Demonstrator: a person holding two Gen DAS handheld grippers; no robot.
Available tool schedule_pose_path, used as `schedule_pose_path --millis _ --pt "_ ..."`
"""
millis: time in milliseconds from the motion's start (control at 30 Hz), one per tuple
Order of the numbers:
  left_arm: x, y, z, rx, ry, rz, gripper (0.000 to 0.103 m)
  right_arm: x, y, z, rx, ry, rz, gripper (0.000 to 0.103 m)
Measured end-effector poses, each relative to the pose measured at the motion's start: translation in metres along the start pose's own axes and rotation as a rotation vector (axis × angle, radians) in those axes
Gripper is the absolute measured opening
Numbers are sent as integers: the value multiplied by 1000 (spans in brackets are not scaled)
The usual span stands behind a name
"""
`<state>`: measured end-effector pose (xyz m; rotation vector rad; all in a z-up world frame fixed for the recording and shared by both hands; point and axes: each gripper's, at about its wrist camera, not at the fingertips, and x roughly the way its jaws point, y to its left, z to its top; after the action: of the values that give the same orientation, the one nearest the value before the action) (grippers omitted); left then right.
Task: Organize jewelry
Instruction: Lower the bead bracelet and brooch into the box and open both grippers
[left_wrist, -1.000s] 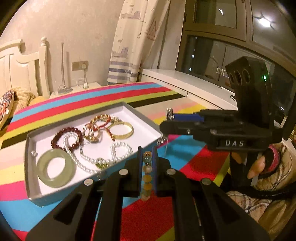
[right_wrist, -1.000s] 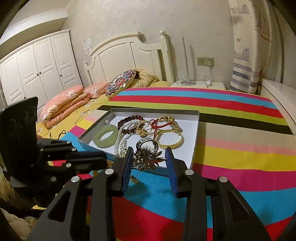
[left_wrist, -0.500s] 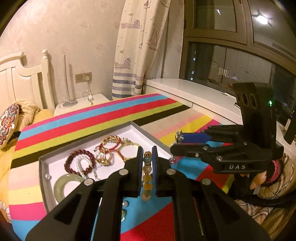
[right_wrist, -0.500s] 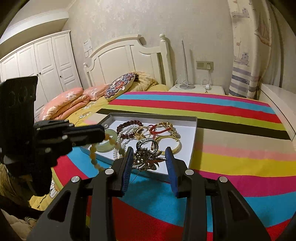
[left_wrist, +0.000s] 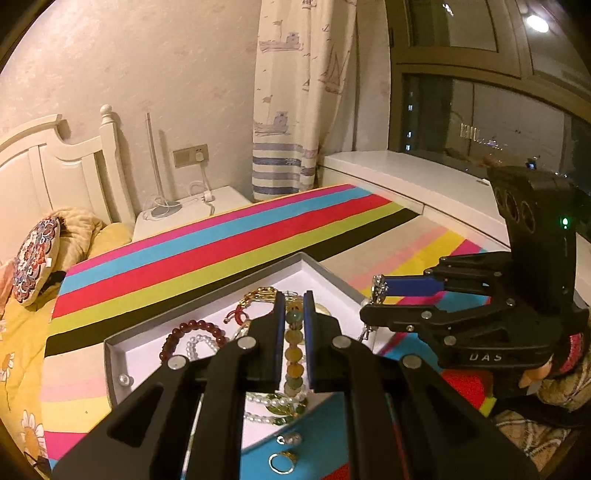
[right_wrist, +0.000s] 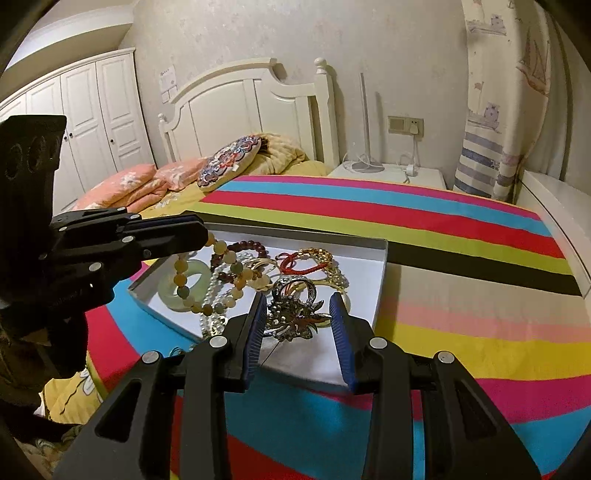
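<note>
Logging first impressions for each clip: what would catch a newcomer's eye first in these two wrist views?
Likely the bright striped cloth under an open white tray heaped with bracelets and pearls. Next, each gripper carries jewelry above it: the left gripper is shut on a yellow-green bead bracelet, and the right gripper clasps an ornate dark metal brooch. A gold ring lies on the cloth outside the tray.

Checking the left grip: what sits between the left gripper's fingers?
The yellow-green bead bracelet, clamped in the left gripper above the white tray; left wrist view.
</note>
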<state>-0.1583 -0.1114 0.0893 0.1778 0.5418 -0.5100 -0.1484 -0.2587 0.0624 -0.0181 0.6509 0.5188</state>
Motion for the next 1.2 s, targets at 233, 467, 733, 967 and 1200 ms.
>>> schedule_pose_path --millis 233,467,733,967,1200 --pt "14 11 3 -12 16 35 9 17 -4 11 -3 21 -20 36" --pt "24 29 2 -64 33 60 9 33 -8 24 0 26 -32 36" --pt "30 41 2 -86 41 81 9 58 -18 41 32 28 -22 36" --pt "38 55 3 -116 53 95 9 79 -22 40 65 55 -21 36" --pt "44 50 -4 -117 72 89 9 83 -26 37 77 63 -23 36"
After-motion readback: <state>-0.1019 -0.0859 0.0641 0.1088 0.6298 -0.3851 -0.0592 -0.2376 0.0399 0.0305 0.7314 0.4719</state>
